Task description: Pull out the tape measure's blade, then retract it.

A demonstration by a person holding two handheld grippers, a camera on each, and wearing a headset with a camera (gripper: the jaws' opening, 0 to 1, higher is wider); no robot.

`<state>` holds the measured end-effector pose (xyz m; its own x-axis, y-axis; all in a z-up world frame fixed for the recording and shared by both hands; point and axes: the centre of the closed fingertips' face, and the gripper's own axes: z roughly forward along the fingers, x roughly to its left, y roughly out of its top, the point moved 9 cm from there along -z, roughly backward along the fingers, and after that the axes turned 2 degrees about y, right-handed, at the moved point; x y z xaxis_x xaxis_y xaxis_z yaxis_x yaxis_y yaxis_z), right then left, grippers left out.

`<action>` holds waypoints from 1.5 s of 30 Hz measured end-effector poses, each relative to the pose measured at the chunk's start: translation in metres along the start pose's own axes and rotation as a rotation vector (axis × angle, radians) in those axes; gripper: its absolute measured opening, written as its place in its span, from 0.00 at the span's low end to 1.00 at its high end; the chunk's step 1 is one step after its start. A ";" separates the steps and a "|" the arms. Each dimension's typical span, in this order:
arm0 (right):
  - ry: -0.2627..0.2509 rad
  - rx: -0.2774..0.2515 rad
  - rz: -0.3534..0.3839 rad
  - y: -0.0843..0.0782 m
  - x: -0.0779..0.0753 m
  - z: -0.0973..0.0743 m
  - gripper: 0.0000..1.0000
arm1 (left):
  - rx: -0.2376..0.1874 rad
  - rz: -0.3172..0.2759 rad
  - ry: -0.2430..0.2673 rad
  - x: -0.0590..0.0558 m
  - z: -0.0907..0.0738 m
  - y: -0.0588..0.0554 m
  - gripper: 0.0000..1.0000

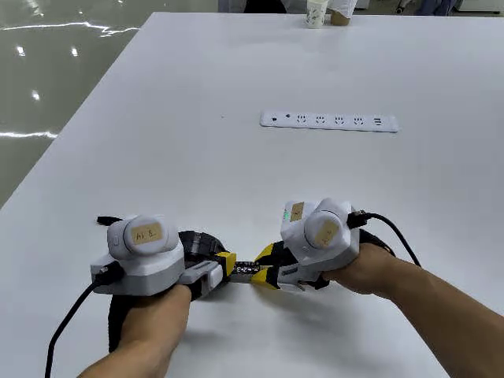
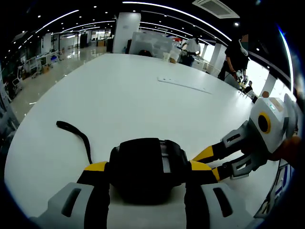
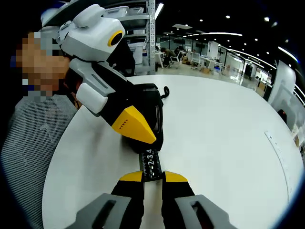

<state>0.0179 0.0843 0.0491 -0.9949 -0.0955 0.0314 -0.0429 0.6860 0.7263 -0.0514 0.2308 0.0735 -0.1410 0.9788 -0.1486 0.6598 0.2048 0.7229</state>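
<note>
Site: open-plan lab-office, I note. White tabletop [image 1: 236,94], power strip [image 1: 329,120], glossy floor [image 1: 47,71], ceiling light strips [image 3: 214,34], distant desks [image 3: 190,59].

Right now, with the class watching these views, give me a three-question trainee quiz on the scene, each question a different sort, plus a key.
1. True or false: the left gripper is shut on the tape measure.
2. The right gripper pinches: A the strap, B the blade, C a cup.
3. Name the long white item lying on the table beyond both grippers.
Key: 1 true; 2 B; 3 power strip.
</note>
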 end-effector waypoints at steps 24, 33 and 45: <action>0.002 -0.017 -0.018 0.016 0.002 0.018 0.10 | 0.004 -0.010 -0.007 0.001 -0.001 0.000 0.59; -0.004 -0.022 -0.016 0.017 0.004 0.020 0.10 | 0.004 -0.008 -0.010 0.001 -0.001 0.000 0.59; -0.005 -0.013 -0.026 0.018 0.004 0.021 0.11 | 0.015 0.004 -0.009 0.000 0.000 0.001 0.61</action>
<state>0.0113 0.1110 0.0479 -0.9940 -0.1094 0.0093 -0.0673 0.6736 0.7360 -0.0509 0.2306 0.0740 -0.1320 0.9796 -0.1514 0.6713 0.2007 0.7135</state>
